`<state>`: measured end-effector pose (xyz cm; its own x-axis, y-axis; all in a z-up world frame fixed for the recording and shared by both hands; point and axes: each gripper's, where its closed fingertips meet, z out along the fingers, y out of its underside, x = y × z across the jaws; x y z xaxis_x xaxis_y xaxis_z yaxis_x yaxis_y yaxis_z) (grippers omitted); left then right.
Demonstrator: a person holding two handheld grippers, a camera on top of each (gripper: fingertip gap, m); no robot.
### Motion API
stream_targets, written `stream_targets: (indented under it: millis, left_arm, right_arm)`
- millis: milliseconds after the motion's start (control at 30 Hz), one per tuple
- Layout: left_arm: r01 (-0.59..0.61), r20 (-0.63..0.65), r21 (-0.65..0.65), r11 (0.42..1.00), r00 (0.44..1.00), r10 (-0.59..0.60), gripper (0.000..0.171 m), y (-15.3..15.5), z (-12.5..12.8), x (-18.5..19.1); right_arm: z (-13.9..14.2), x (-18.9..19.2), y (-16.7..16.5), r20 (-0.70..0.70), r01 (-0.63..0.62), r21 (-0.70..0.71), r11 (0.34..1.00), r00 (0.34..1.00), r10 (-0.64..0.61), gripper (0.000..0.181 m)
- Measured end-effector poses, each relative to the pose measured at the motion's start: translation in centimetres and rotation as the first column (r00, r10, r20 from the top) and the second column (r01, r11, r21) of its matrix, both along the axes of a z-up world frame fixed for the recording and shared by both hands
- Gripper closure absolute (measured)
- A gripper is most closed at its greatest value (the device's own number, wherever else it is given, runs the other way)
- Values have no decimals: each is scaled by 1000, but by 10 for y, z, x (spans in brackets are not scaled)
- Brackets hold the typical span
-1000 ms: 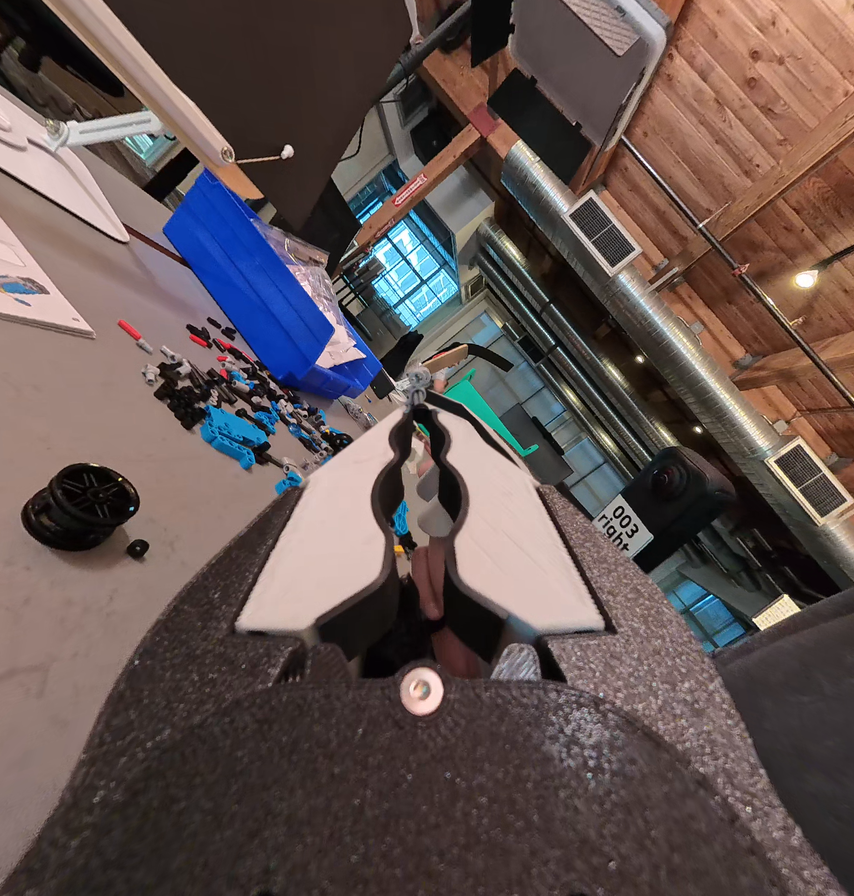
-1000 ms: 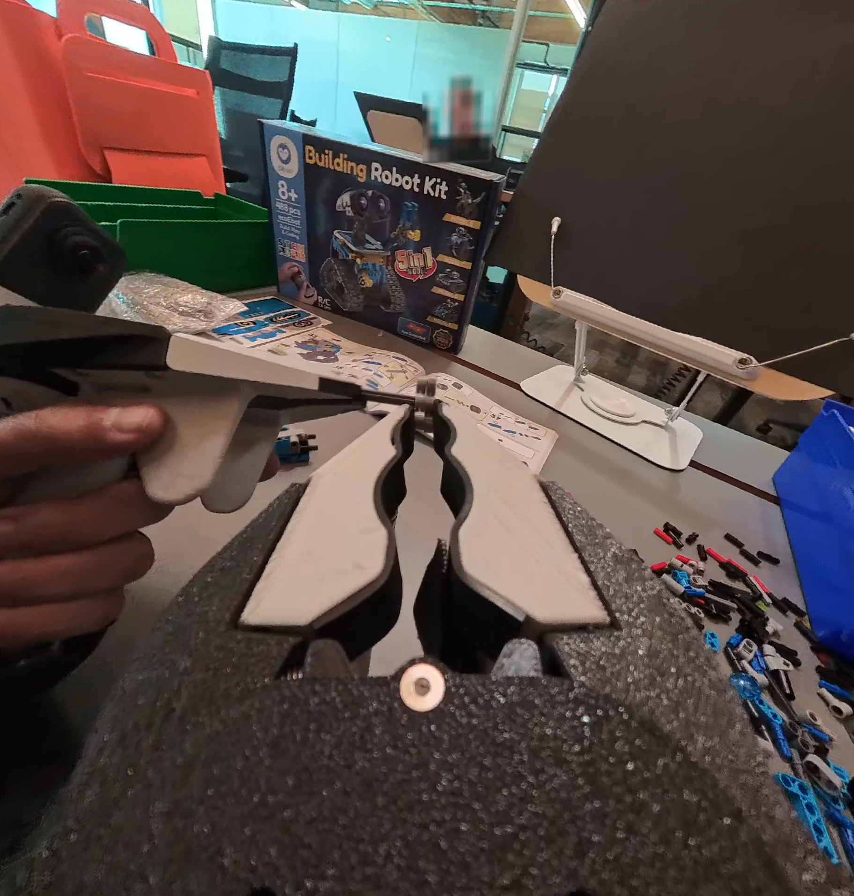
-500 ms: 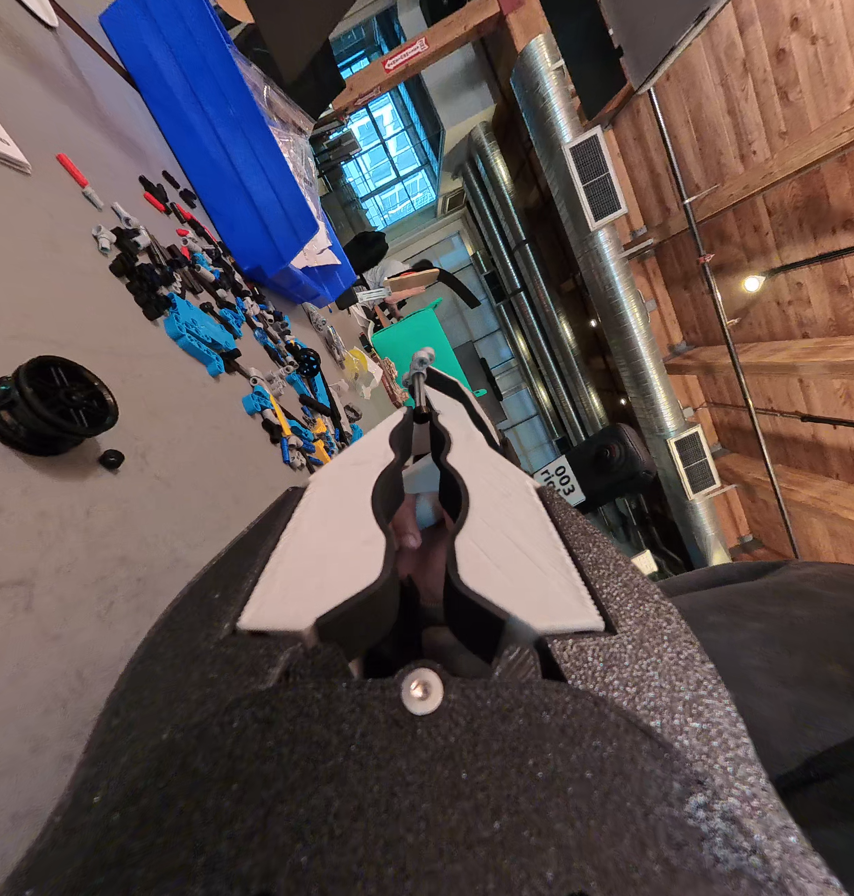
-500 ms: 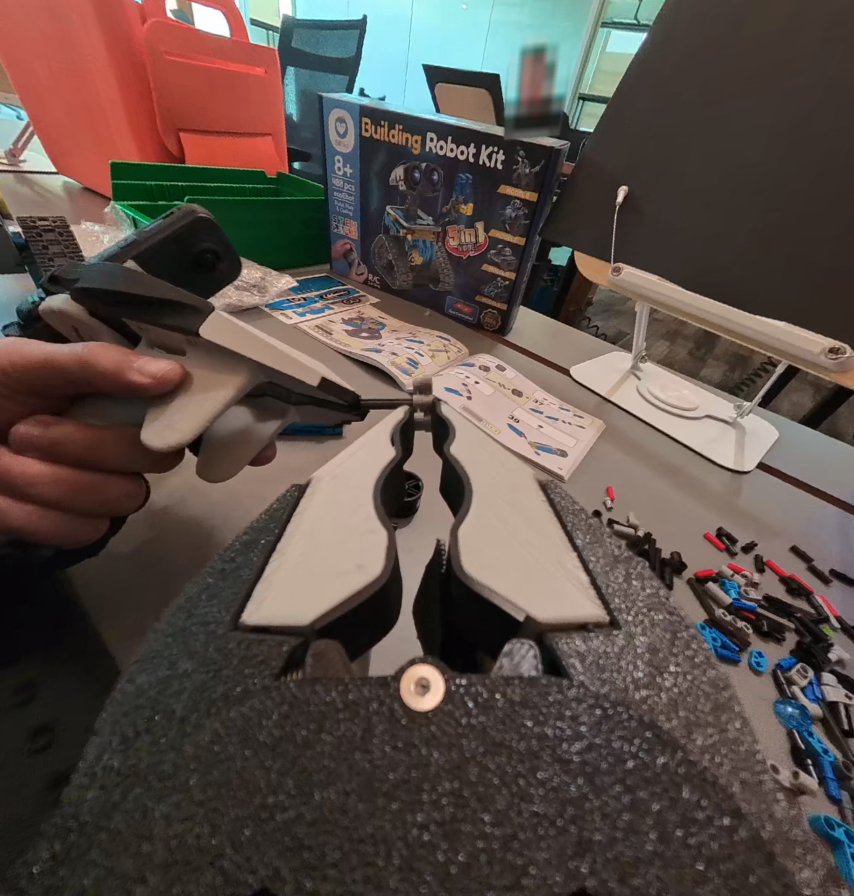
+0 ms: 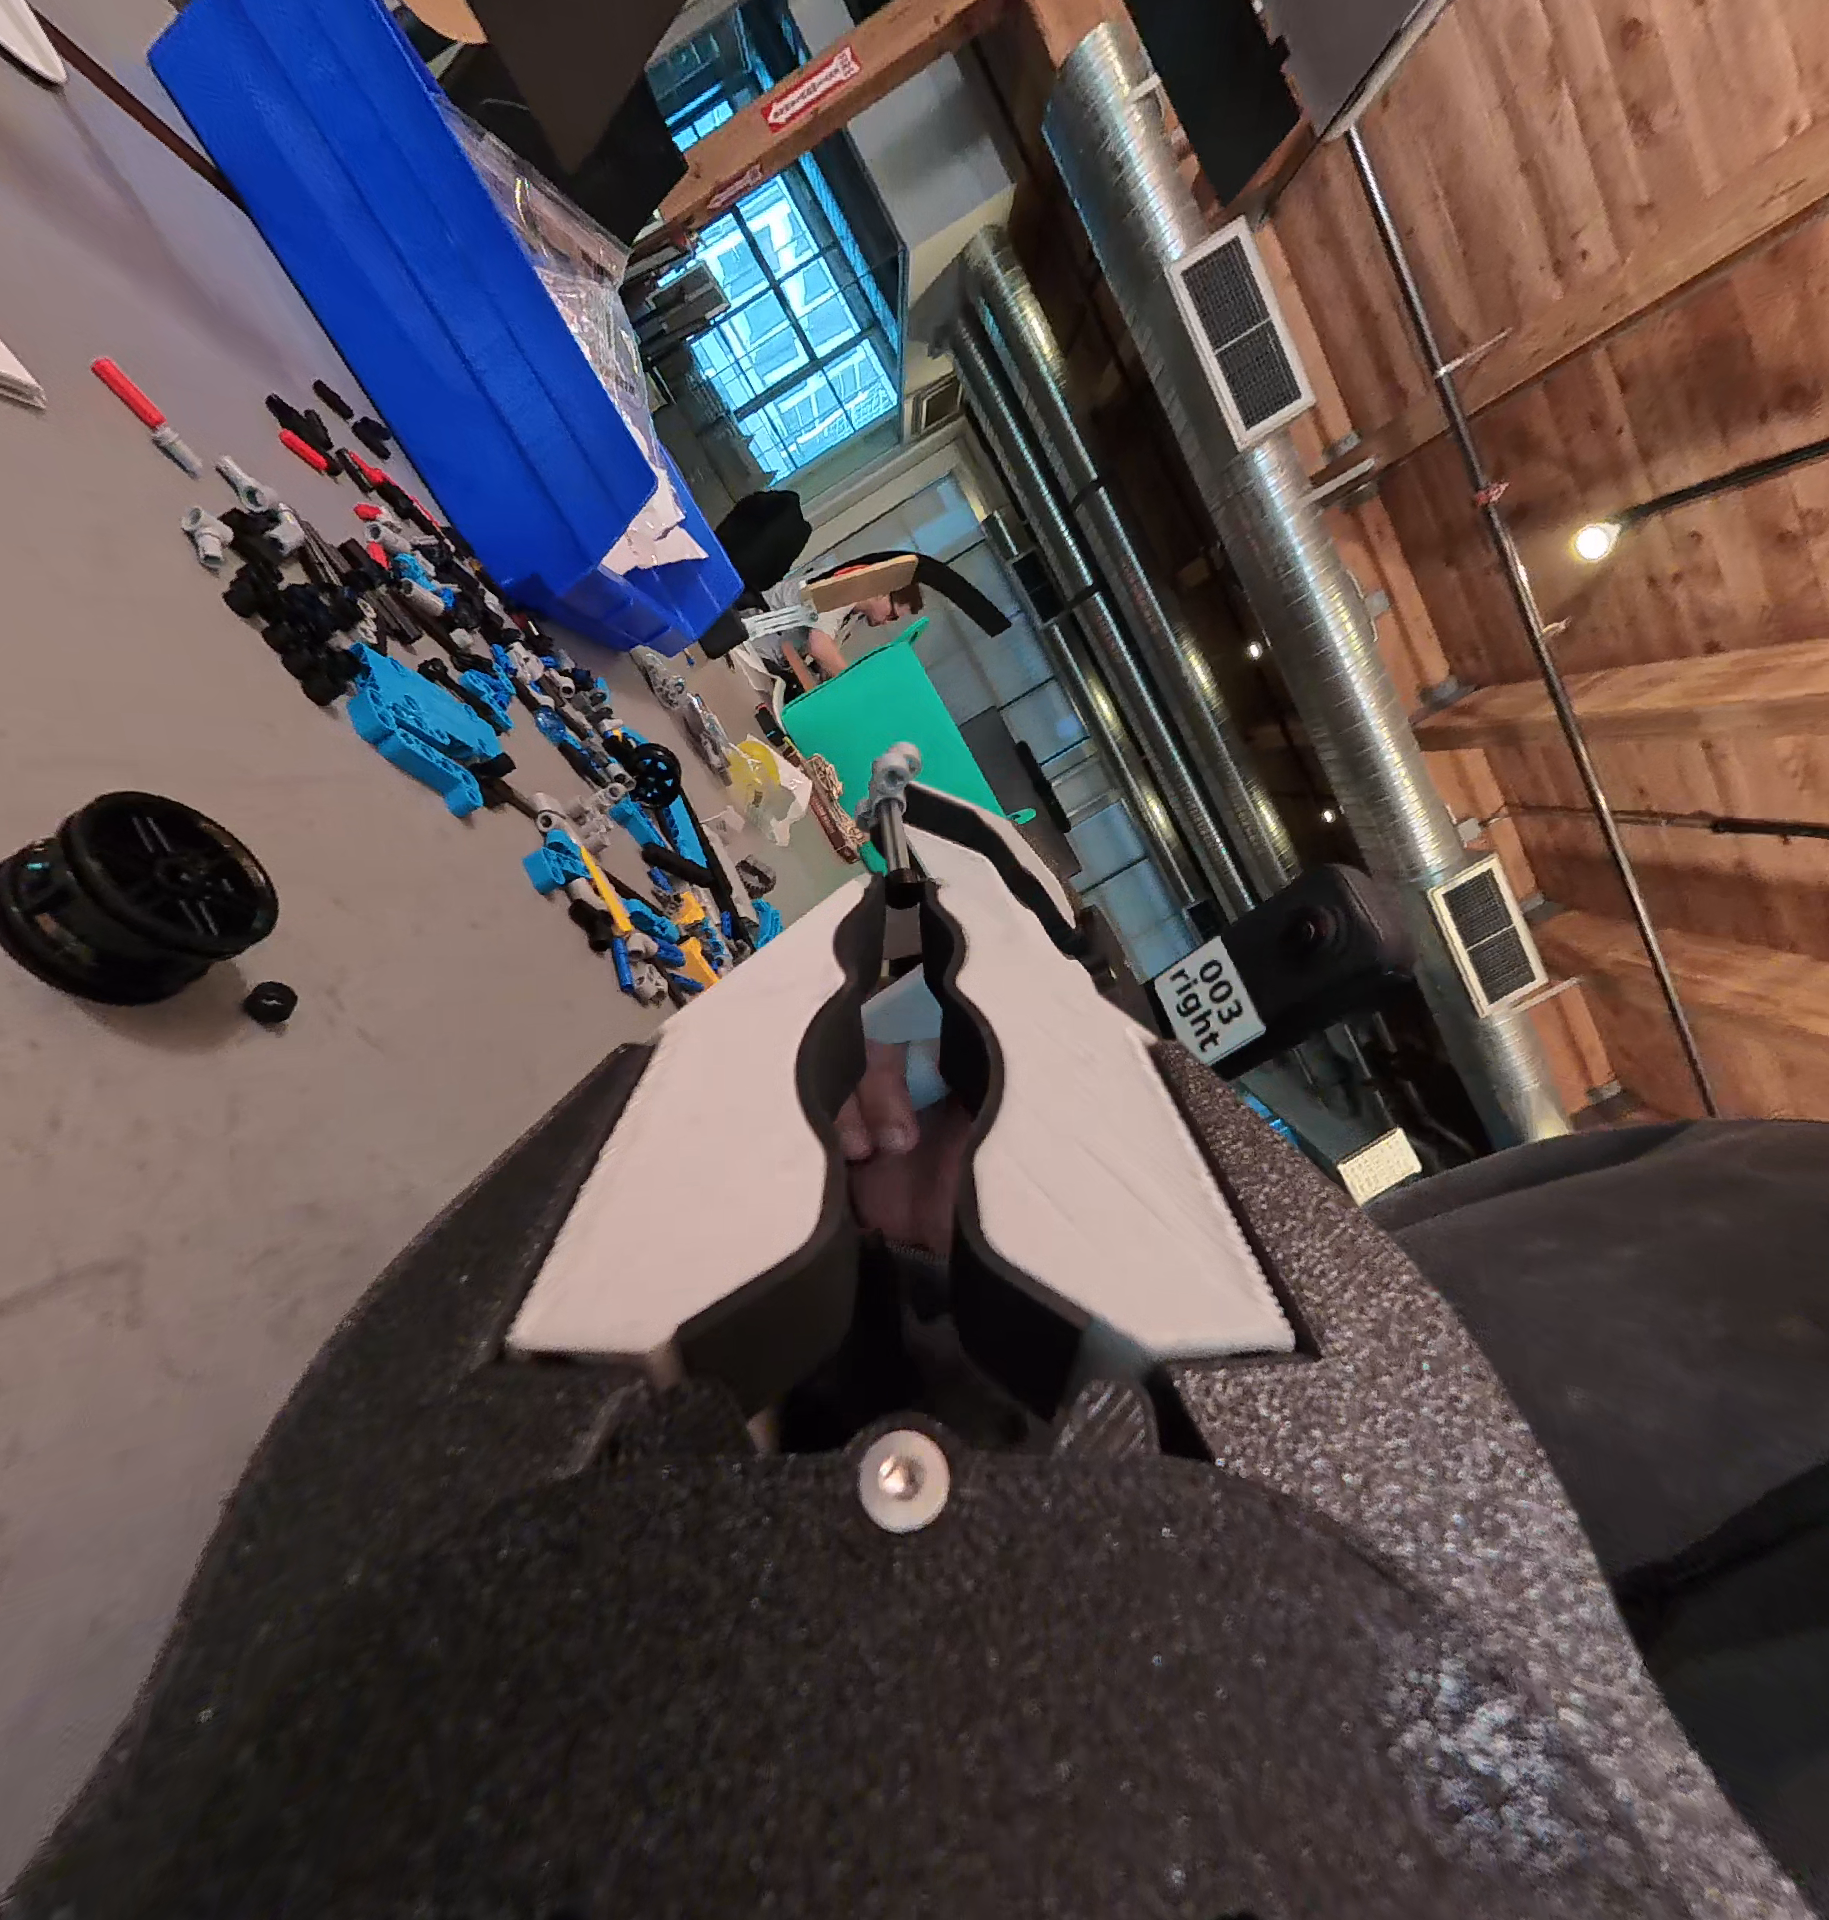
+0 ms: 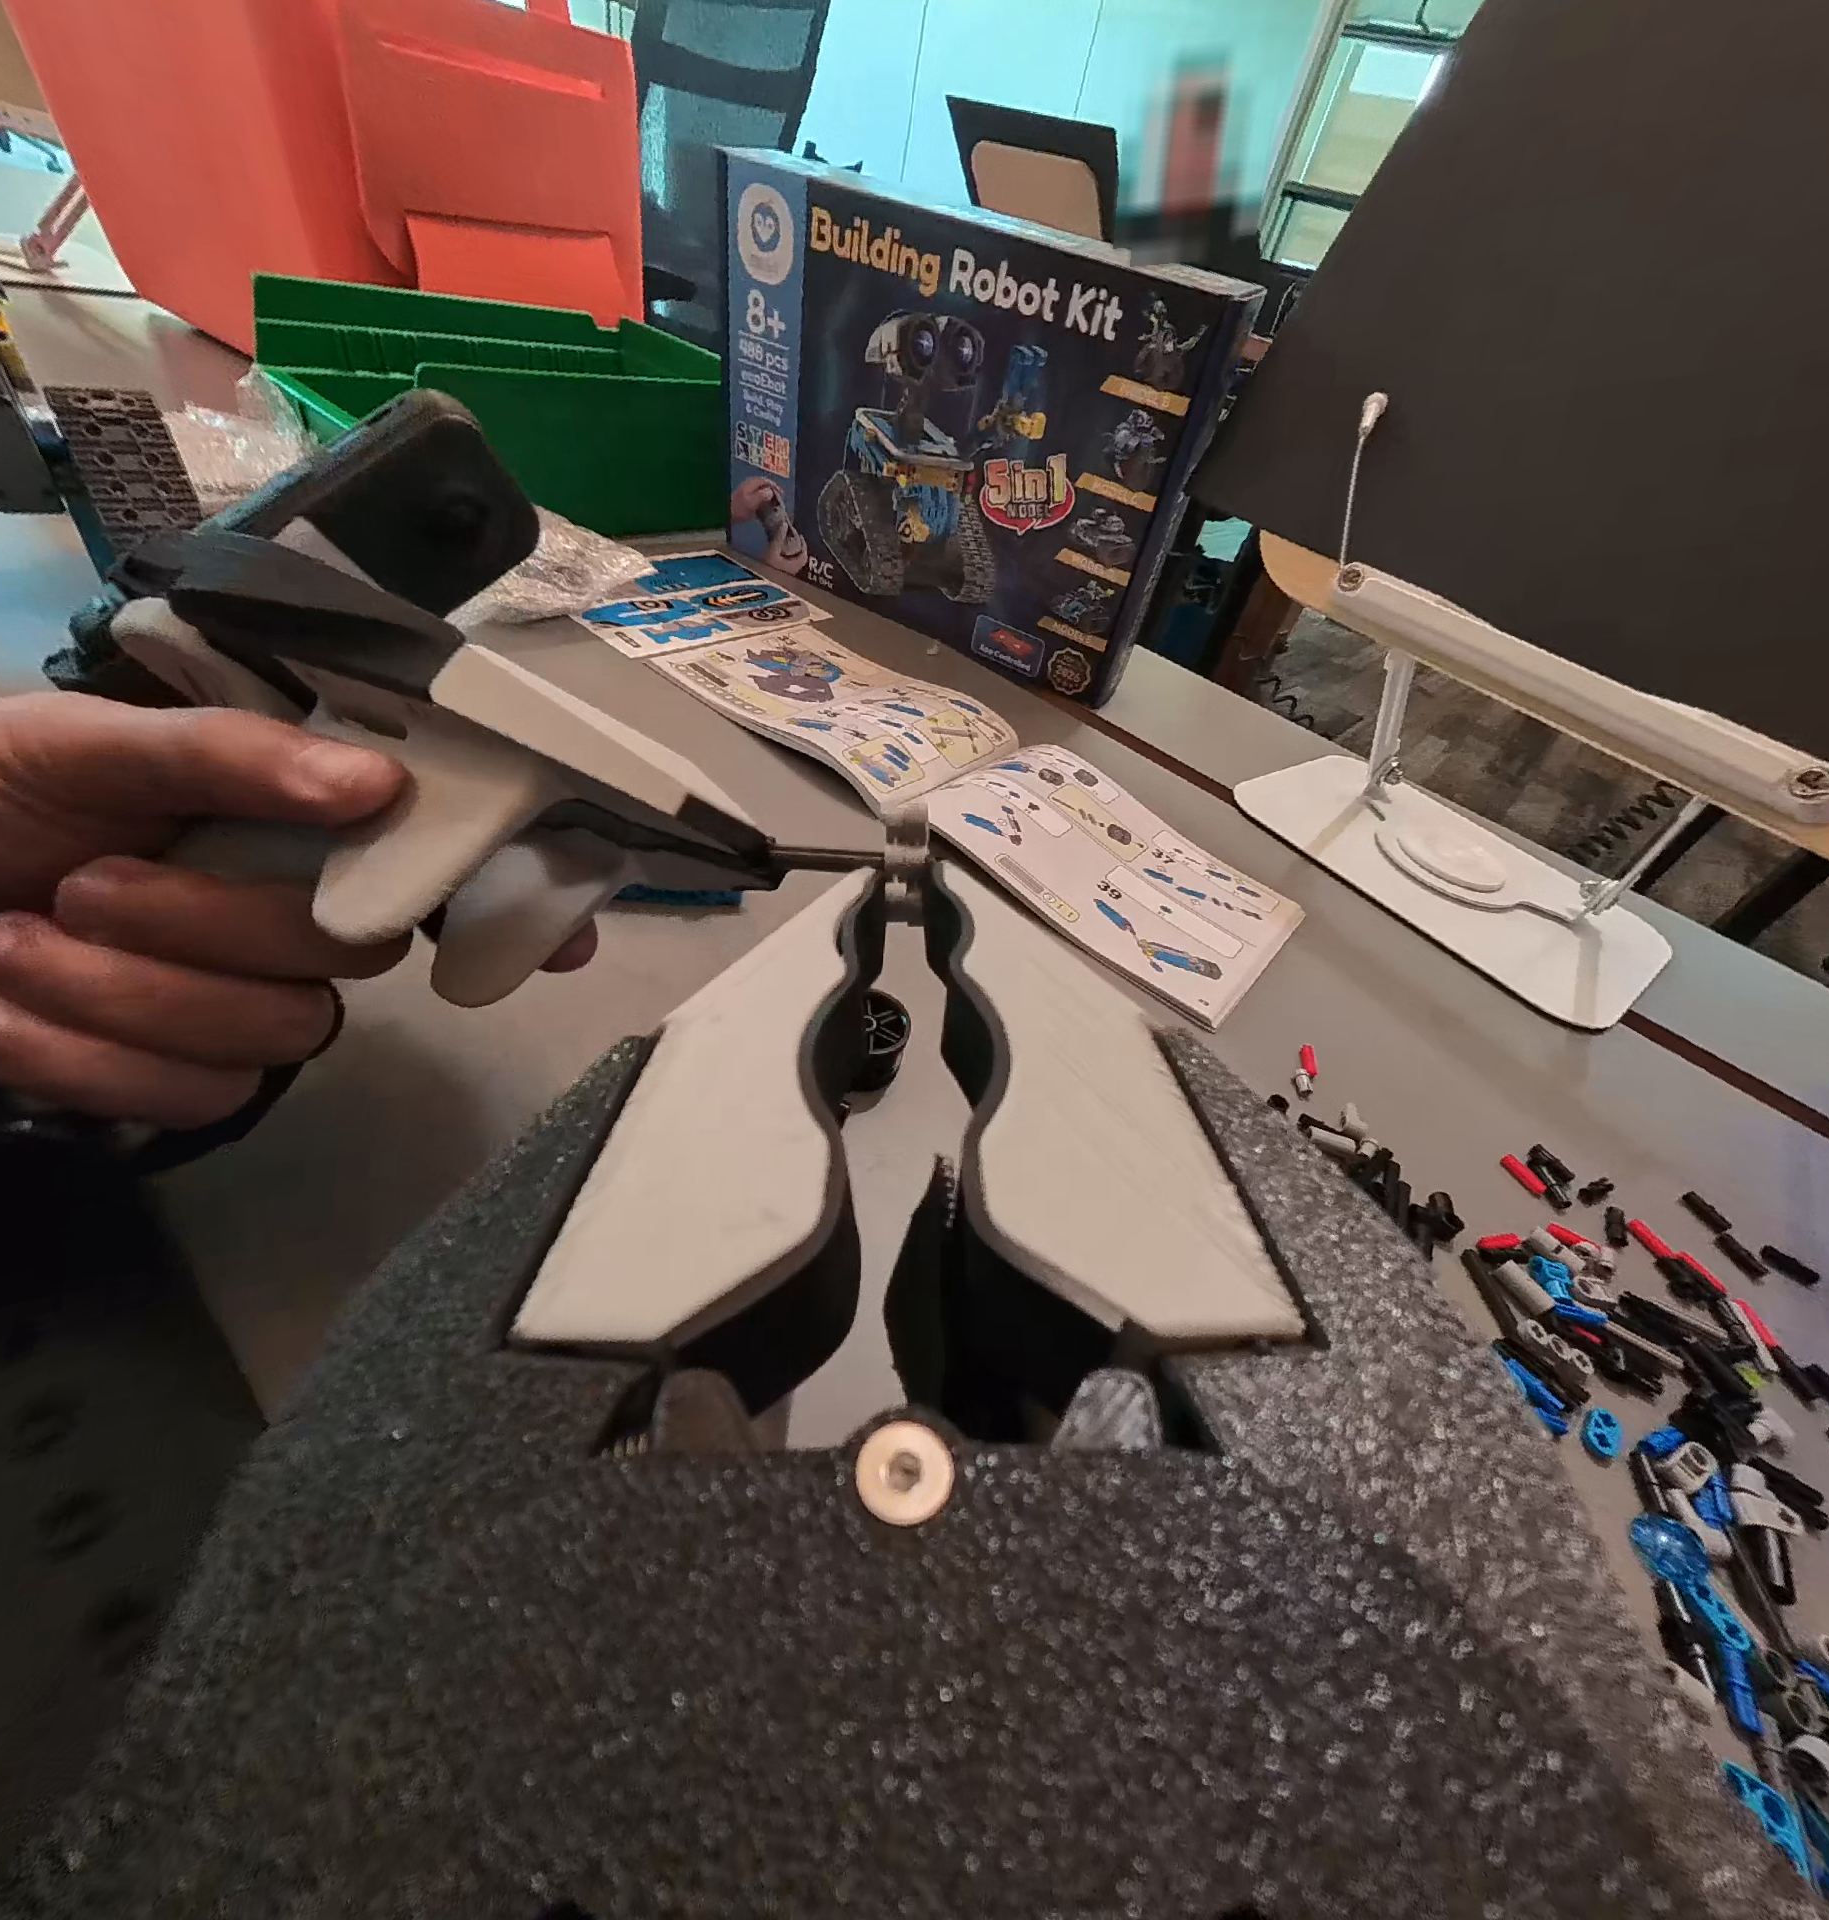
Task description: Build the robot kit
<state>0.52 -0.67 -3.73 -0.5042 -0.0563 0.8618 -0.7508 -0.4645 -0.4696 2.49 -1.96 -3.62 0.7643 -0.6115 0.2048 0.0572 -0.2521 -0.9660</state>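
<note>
My left gripper (image 5: 902,896) is shut on a thin black axle (image 5: 892,836) that sticks out past its tips. A small grey connector (image 5: 892,774) sits on the axle's far end. In the right wrist view my right gripper (image 6: 902,896) is shut on that grey connector (image 6: 905,847). The left gripper (image 6: 756,856), held by a hand (image 6: 110,894), comes in from the left with the axle (image 6: 827,857) level and pushed into the connector. Both are held above the grey table (image 6: 1461,1081). The right gripper's white finger (image 5: 1003,873) shows behind the left one.
A black wheel (image 5: 131,894) and a small black ring (image 5: 271,1003) lie on the table. A pile of small black, blue, grey and red parts (image 6: 1668,1351) lies to the right by a blue bin (image 5: 442,312). An open booklet (image 6: 993,810), kit box (image 6: 983,436), green bin (image 6: 536,405) and white stand (image 6: 1461,873) stand behind. My two grippers' fingertips are within a few centimetres of each other. Both grippers' tips are roughly 12 cm from the black wheel (image 5: 131,894).
Both grippers keep their hold on the axle and connector. The joined pair has swung round over the table; the left gripper now sits more to the right and tilted in the right view.
</note>
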Motion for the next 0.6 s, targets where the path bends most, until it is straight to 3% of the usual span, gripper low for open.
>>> stream_targets:
  millis: [200,500,600]
  left_arm:
    - [-13,71,100,995,997,5,166,-2,-7,0]
    - [-11,73,27,1000,997,9,166,-1,-1,1]
    - [33,36,95,995,999,-37,166,-5,-9,-2]
  right_arm:
    - [-5,0,0,-14,-1,-24,1000,1000,0,174]
    - [-17,0,5,-107,-26,-6,1000,994,25,175]
    - [-13,0,4,-57,-13,-26,1000,998,12,178]
